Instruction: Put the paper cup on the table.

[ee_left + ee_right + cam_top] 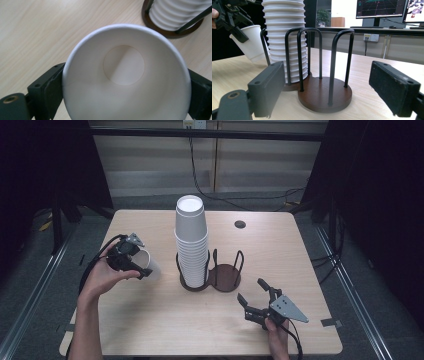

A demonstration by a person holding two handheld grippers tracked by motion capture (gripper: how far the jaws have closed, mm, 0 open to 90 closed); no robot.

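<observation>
My left gripper (131,258) has its jaws on either side of a single white paper cup (148,265), pinching it near the rim, tilted, over the left part of the desk (150,320), just left of the cup stack (191,242). The stack sits in the left ring of the dark holder (225,277); the right ring has no cups. My right gripper (252,296) is at near right, jaws spread, holding nothing, aimed at the holder.
</observation>
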